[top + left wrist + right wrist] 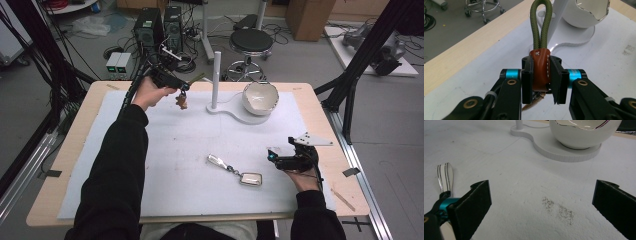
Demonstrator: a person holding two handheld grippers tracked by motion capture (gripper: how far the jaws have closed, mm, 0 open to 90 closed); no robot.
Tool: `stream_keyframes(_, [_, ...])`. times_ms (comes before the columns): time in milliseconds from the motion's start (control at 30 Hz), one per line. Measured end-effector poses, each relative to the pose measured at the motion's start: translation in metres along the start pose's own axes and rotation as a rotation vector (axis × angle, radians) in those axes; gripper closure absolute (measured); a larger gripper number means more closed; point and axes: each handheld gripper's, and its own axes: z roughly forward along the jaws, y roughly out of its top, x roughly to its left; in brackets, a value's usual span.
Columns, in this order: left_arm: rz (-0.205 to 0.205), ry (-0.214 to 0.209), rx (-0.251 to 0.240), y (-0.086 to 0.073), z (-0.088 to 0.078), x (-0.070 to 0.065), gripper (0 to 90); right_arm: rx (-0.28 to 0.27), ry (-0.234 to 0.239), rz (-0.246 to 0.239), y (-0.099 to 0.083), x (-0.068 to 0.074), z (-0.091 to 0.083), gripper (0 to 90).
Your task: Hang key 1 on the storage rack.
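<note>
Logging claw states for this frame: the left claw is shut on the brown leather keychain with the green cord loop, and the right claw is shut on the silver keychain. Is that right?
Not quite. The left claw is shut on the brown leather keychain, but the right claw is open: the right gripper view shows its jaws wide apart over bare mat, and the high view shows the silver keychain lying free beside it.

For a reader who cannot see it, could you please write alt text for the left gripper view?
The left gripper is shut on a brown leather tab with a green cord loop, above a white mat. A white bowl sits on a stand behind.
</note>
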Motion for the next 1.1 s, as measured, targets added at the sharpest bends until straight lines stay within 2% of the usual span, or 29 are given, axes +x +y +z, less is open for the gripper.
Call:
stream_keyframes(233, [0.013, -0.001, 0.038, -0.001, 0.015, -0.002, 73.4, -0.006, -0.003, 0.018, -0.001, -0.002, -0.003, 1.2])
stream_keyframes(400, [0.014, 0.000, 0.045, -0.002, 0.023, -0.004, 73.5, -0.015, -0.008, 0.025, -0.002, -0.003, -0.004, 1.1])
stream_keyframes(600, [0.032, 0.005, 0.083, -0.004, 0.036, -0.007, 73.5, -0.012, -0.006, 0.026, -0.003, -0.004, -0.005, 1.2])
stream_keyframes(800, [0.035, -0.009, 0.110, -0.006, 0.048, -0.009, 73.4, -0.016, -0.008, 0.036, -0.003, -0.005, -0.005, 1.1])
stream_keyframes(900, [0.039, 0.005, 0.114, -0.006, 0.049, -0.009, 72.2, -0.015, -0.007, 0.035, -0.003, -0.005, -0.005, 1.1])
stream_keyframes(933, [0.044, 0.027, 0.113, -0.006, 0.049, -0.010, 70.2, -0.015, -0.007, 0.034, -0.003, -0.005, -0.005, 1.1])
stream_keyframes(967, [0.047, 0.068, 0.109, -0.006, 0.048, -0.010, 64.9, -0.014, -0.007, 0.035, -0.003, -0.005, -0.005, 1.2])
stream_keyframes(1000, [0.045, 0.101, 0.104, -0.006, 0.046, -0.010, 54.6, -0.016, -0.007, 0.036, -0.003, -0.005, -0.005, 1.2])
stream_keyframes(1033, [0.045, 0.102, 0.099, -0.006, 0.045, -0.009, 42.7, -0.015, -0.007, 0.038, -0.003, -0.005, -0.005, 1.2])
stream_keyframes(1100, [0.033, 0.107, 0.069, -0.006, 0.040, -0.006, 33.1, -0.016, -0.007, 0.040, -0.003, -0.005, -0.005, 1.1])
